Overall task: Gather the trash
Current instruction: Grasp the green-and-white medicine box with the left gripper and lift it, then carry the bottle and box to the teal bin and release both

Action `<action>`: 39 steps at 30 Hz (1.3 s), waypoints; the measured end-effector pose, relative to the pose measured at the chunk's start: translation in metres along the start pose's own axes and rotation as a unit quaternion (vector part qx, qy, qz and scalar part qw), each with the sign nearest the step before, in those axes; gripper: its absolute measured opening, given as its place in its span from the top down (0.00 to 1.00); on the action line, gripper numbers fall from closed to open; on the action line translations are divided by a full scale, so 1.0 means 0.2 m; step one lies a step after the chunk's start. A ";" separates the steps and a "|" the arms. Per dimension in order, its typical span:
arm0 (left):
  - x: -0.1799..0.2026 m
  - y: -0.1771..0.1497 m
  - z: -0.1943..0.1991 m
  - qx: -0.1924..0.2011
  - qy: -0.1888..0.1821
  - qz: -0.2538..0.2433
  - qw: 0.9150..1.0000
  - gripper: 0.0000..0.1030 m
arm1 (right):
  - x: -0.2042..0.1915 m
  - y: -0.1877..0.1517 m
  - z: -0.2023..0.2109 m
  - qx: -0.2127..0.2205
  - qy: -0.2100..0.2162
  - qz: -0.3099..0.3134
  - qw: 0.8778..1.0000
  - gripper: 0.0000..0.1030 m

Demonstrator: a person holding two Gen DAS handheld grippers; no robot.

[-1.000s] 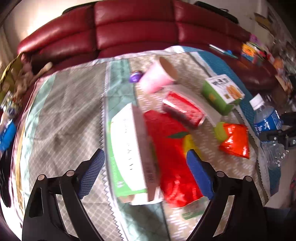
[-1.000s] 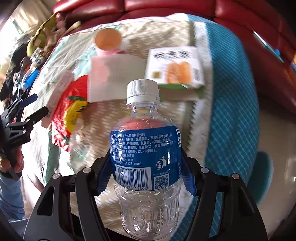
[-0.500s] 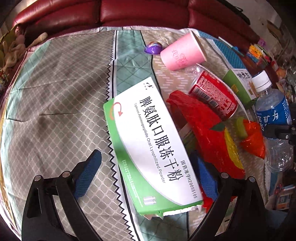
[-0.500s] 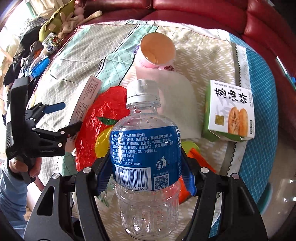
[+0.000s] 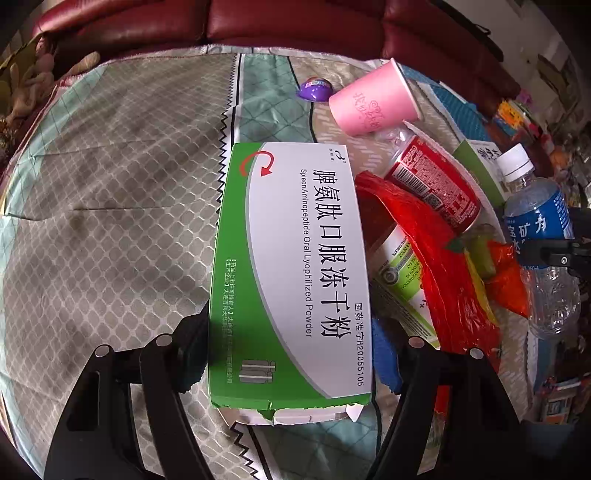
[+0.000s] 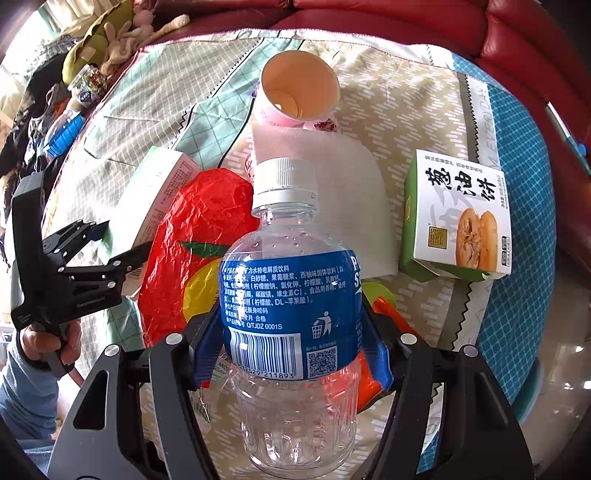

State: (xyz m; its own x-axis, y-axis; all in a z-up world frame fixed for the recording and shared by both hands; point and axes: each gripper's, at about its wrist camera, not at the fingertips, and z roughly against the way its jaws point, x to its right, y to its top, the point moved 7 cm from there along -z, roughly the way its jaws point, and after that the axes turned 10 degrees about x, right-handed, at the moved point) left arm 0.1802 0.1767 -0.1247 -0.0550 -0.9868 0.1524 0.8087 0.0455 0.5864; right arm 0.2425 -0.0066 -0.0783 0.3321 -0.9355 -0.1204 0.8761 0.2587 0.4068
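A green and white medicine box (image 5: pixel 291 266) lies on the quilted cloth (image 5: pixel 110 229). My left gripper (image 5: pixel 291 354) straddles its near end, jaws closing, blue pads (image 5: pixel 384 354) against both long sides. The right wrist view shows that left gripper (image 6: pixel 125 240) at the far left, held in a hand, its fingers around the box (image 6: pixel 159 192). My right gripper (image 6: pixel 291 350) is shut on a clear water bottle (image 6: pixel 288 288) with a blue label and white cap, held upright above the litter. That bottle (image 5: pixel 535 221) appears at the left wrist view's right edge.
A red crumpled bag (image 5: pixel 436 251), a red-labelled bottle (image 5: pixel 432 184), a pink paper cup (image 5: pixel 373 103), a purple capsule (image 5: pixel 314 88), a green snack box (image 6: pixel 458 221) and an orange wrapper (image 5: pixel 506 280) crowd the cloth's right half. A red sofa (image 5: pixel 295 22) runs behind.
My left gripper has dropped towards the medicine box and narrowed its jaws onto it. My right gripper swung left over the litter with the bottle, then stayed still.
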 end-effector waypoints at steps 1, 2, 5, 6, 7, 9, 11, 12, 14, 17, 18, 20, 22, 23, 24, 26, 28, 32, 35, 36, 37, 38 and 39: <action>0.02 0.01 0.03 0.008 0.005 0.000 1.000 0.29 | 0.00 0.00 0.01 0.001 -0.001 0.000 1.000 0.40; 0.03 0.02 0.06 0.016 0.007 0.000 1.000 0.29 | 0.01 -0.01 0.03 0.005 -0.002 -0.001 1.000 0.40; 0.05 0.05 0.16 0.037 0.019 -0.004 0.999 0.29 | 0.03 -0.03 0.08 0.014 -0.001 -0.006 1.000 0.40; 0.07 0.07 0.18 0.046 0.023 -0.008 0.999 0.29 | 0.05 -0.04 0.11 0.019 -0.001 -0.010 1.000 0.40; 0.08 0.08 0.21 0.054 0.025 -0.014 0.998 0.29 | 0.07 -0.05 0.14 0.025 -0.001 -0.013 1.000 0.40; 0.10 0.09 0.28 0.064 0.030 -0.015 0.997 0.29 | 0.09 -0.07 0.17 0.031 -0.002 -0.018 0.999 0.40; 0.14 0.09 0.33 0.070 0.028 -0.011 0.997 0.29 | 0.12 -0.10 0.22 0.039 -0.002 -0.023 0.999 0.40; 0.18 0.09 0.37 0.075 0.028 -0.017 0.997 0.29 | 0.13 -0.12 0.24 0.043 -0.002 -0.025 0.999 0.40; 0.27 0.10 0.42 0.086 0.023 -0.032 0.996 0.29 | 0.17 -0.16 0.29 0.051 -0.003 -0.030 0.998 0.40; 0.45 0.12 0.48 0.101 0.006 -0.055 0.993 0.29 | 0.28 -0.23 0.38 0.065 -0.008 -0.047 0.997 0.40; 0.52 0.13 0.50 0.103 -0.004 -0.060 0.993 0.29 | 0.33 -0.26 0.41 0.070 -0.011 -0.055 0.996 0.40; 0.67 0.14 0.50 0.107 -0.020 -0.078 0.991 0.29 | 0.44 -0.32 0.47 0.079 -0.019 -0.073 0.994 0.40; 0.82 0.13 0.50 0.106 -0.036 -0.094 0.989 0.29 | 0.58 -0.40 0.53 0.087 -0.029 -0.097 0.991 0.40; 0.90 0.13 0.49 0.105 -0.047 -0.103 0.988 0.29 | 0.64 -0.44 0.55 0.090 -0.034 -0.107 0.990 0.40; 0.98 0.13 0.48 0.104 -0.056 -0.112 0.987 0.29 | 0.73 -0.49 0.59 0.093 -0.041 -0.121 0.987 0.40; 1.15 0.12 0.44 0.101 -0.074 -0.129 0.984 0.29 | 0.88 -0.59 0.64 0.099 -0.053 -0.146 0.983 0.40; 1.31 0.10 0.40 0.095 -0.093 -0.145 0.980 0.29 | 1.06 -0.71 0.69 0.105 -0.069 -0.175 0.976 0.40; 1.70 0.03 0.25 0.073 -0.131 -0.186 0.971 0.29 | 1.45 -0.99 0.73 0.102 -0.109 -0.238 0.960 0.40; 1.96 -0.01 0.14 0.058 -0.150 -0.217 0.963 0.29 | 1.70 -1.18 0.70 0.092 -0.126 -0.284 0.946 0.40; 2.04 -0.03 0.09 0.050 -0.158 -0.225 0.960 0.29 | 1.77 -1.25 0.67 0.087 -0.126 -0.299 0.942 0.40; 2.11 -0.04 0.05 0.043 -0.164 -0.229 0.958 0.29 | 1.83 -1.30 0.64 0.083 -0.125 -0.314 0.938 0.40; 2.18 -0.05 0.00 0.035 -0.170 -0.236 0.956 0.29 | 1.88 -1.34 0.62 0.079 -0.123 -0.325 0.934 0.40; 2.24 -0.06 -0.04 0.028 -0.172 -0.242 0.955 0.29 | 1.92 -1.38 0.60 0.076 -0.122 -0.334 0.932 0.40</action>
State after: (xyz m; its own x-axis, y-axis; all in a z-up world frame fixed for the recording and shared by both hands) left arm 0.1496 -0.2680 -0.0701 -0.6102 -0.7860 0.0993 0.6082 -0.3844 0.6944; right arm 0.0869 -0.4654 -0.1278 -0.3738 -0.9075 -0.1915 0.7930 -0.4198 0.4415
